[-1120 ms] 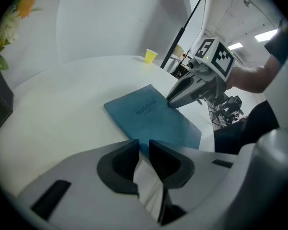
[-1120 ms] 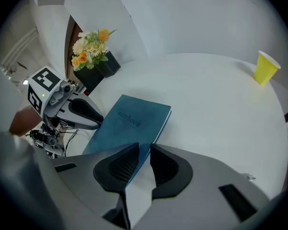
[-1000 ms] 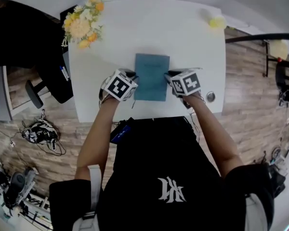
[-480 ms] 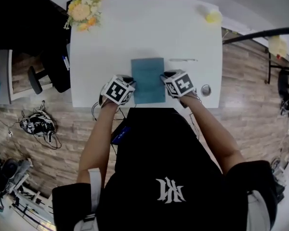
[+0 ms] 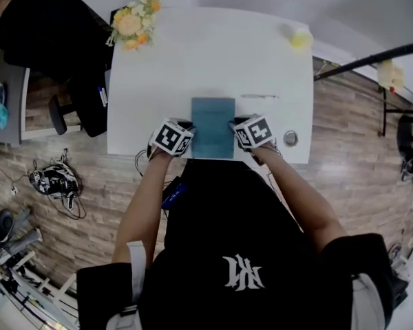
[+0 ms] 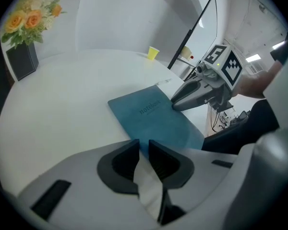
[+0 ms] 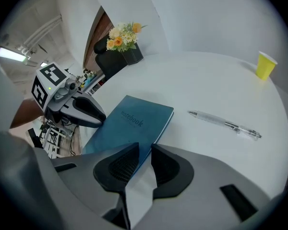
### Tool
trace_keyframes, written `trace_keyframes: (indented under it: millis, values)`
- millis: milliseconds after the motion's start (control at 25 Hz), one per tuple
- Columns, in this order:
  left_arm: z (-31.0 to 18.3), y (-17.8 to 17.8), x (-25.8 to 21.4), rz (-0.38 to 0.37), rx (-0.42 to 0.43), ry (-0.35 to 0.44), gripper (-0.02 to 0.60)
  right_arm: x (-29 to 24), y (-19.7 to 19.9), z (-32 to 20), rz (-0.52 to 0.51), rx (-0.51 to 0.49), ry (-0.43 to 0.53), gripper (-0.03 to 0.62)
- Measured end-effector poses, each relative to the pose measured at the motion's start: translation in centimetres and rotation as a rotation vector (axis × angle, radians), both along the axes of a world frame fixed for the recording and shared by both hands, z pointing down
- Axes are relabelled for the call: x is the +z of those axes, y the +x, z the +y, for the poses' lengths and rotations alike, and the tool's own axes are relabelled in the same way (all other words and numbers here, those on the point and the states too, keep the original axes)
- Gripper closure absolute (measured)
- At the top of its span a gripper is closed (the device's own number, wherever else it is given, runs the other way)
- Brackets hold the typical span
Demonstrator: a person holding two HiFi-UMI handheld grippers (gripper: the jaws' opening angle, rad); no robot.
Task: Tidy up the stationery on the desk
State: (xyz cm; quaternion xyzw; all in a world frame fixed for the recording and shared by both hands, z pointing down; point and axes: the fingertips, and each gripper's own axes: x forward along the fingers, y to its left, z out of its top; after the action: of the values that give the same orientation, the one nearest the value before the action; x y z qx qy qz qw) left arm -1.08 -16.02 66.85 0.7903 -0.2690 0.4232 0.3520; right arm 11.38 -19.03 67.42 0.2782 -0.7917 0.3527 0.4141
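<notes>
Blue notebook (image 5: 213, 126) at desk (image 5: 206, 53) front edge, centre. Left gripper (image 6: 143, 146) jaws clamped on its left edge, right gripper (image 7: 145, 150) jaws on right edge. Risk: shallow edge pinches; cover may slip out or buckle if hands move unevenly.

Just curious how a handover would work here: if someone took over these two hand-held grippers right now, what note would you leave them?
Left gripper: fingers shut on the blue notebook's left edge.
Right gripper: fingers shut on its right edge.
The notebook lies at the desk's near edge; the pen lies loose beyond its far right corner.
Done: notebook gripped from both sides.
Left: place the notebook neatly, then the pen; no holder is in view.
</notes>
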Motion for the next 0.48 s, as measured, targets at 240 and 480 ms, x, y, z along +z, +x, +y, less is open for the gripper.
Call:
trace_keyframes:
  millis: [240,480]
  values:
    - [-0.01,-0.07,0.13,-0.019,0.01,0.009,0.52,0.25,-0.21,0.09,0.008,-0.026,0.01,0.502]
    - [-0.17,-0.04,0.13,-0.044,0.023,0.032,0.518,0.06,-0.17,-0.04,0.007,-0.023,0.049,0.501]
